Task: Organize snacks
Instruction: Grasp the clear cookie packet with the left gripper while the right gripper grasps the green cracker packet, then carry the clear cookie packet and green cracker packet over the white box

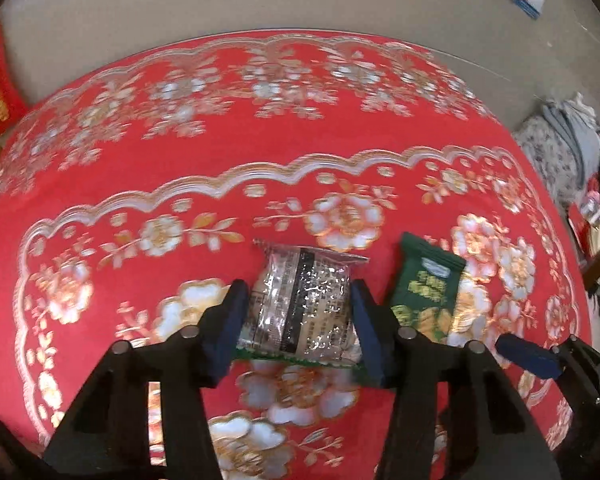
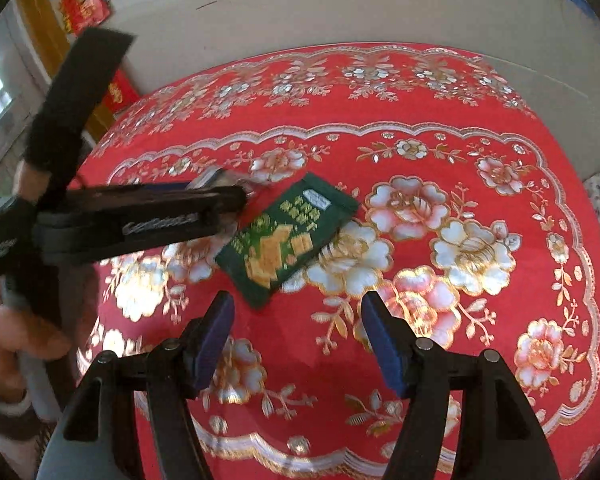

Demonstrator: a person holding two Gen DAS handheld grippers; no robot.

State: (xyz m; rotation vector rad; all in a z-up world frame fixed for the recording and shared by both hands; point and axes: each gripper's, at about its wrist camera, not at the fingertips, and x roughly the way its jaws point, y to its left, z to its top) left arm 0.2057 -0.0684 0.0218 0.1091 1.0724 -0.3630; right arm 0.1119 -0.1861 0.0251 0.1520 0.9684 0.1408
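1. Left of the green snack packet (image 2: 286, 238), in the right wrist view, the left claw (image 2: 236, 196) reaches in from the side with a hand behind it; its tips are mostly hidden there by the tool's own body.
2. Just left of that green packet (image 1: 426, 294) in the left wrist view, the left claw (image 1: 298, 312) is clenched on a clear, silvery snack packet (image 1: 300, 306), one blue pad (image 1: 230, 320) pressed to each side. The grip spans the packet's width, probably so the slippery wrapper cannot slide out.
3. Whether this clear packet is lifted or resting on the red flowered counter (image 1: 140, 168) cannot be told.
4. The green packet lies flat on the counter, tilted, very near the clear one, which suggests the snacks are being gathered side by side.
5. Near and right of the green packet, the right claw (image 2: 298, 340) hangs released and empty above the counter (image 2: 460, 128), likely ready to take the green packet next.
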